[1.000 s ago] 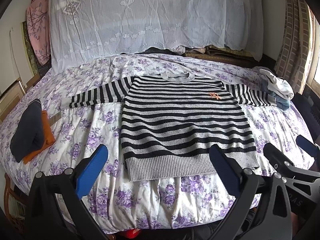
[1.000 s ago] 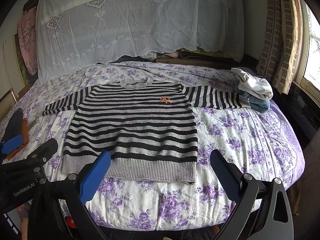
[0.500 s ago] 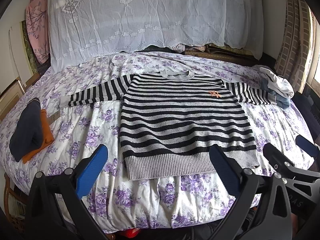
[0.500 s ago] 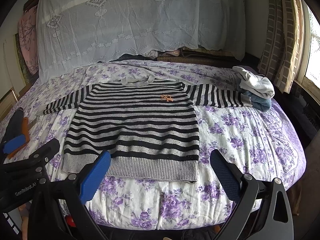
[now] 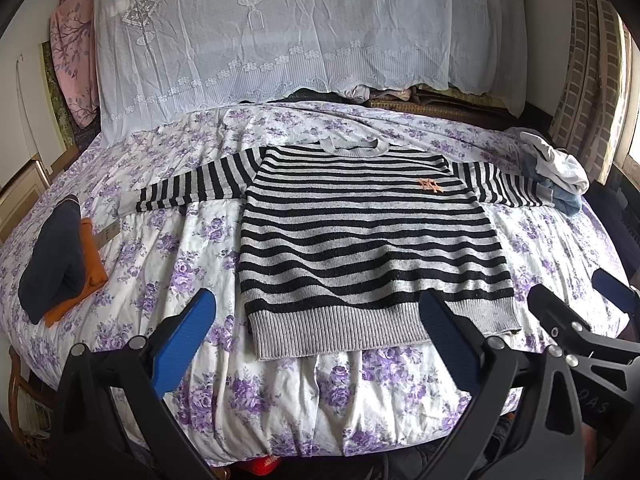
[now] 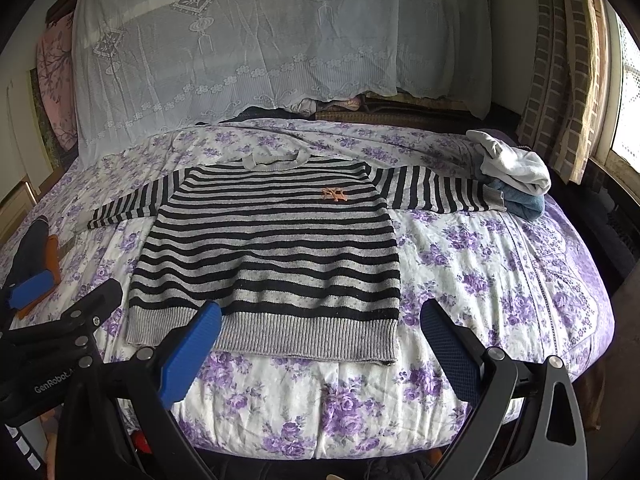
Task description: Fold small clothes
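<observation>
A striped sweater (image 5: 368, 240) lay flat on the bed (image 5: 280, 392), front side up, with black and grey bands across the body and both sleeves. Its grey round collar (image 5: 349, 145) pointed to the far side, and the wide grey ribbed hem (image 5: 360, 328) lay at the near edge of the bed. Both sleeves were spread out straight, one to the left (image 5: 192, 190) and one to the right (image 5: 508, 188). A small orange emblem (image 5: 429, 185) sat on the chest, to the right of the middle. The sweater was not folded; the cloth showed only slight waves near the hem.
</observation>
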Tool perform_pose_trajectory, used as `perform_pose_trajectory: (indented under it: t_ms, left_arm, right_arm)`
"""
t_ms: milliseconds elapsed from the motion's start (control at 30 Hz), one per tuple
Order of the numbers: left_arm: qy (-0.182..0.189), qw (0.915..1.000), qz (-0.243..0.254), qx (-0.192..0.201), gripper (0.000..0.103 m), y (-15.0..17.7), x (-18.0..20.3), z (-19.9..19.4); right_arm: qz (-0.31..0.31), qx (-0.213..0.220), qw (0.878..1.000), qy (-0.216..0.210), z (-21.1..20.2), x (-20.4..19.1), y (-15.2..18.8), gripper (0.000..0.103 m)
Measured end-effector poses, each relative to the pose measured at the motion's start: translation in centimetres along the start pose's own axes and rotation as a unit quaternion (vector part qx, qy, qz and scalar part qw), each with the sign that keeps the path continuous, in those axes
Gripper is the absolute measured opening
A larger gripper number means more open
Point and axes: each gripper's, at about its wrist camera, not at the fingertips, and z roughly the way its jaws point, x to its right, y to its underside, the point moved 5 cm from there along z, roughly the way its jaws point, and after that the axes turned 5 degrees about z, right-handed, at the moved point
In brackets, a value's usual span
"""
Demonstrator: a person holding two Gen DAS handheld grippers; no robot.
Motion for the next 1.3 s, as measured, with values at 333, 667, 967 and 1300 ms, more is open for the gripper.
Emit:
perform_pose_trajectory:
  t_ms: [333, 667, 967, 1300]
  left_arm:
    - [0.007, 0.9997, -0.006, -0.025, 0.099, 0.4, -0.6, 2.1]
    - [0.0, 0.9997, -0.022, -0.01, 0.099, 0.7, -4.4, 8.2]
    - [-0.065, 0.9881, -0.047, -0.132, 0.099, 1.2, -10.9, 19.1]
    - [-0.052, 0.9841, -0.068, -0.156, 0.099, -6.1, -14.0, 24.1]
  right_arm:
    - [0.003, -0.01, 1.0, 0.002, 1.0, 0.3, 0.2, 0.1]
    - [0.047, -0.016, 0.999, 0.015, 8.0, 5.5, 0.0, 0.1]
    - [0.249, -0.07, 0.958, -0.12, 17.0, 14.8, -1.5, 0.1]
    - [0.122, -0.105, 0.981, -0.106, 26.1, 9.5, -10.3, 0.1]
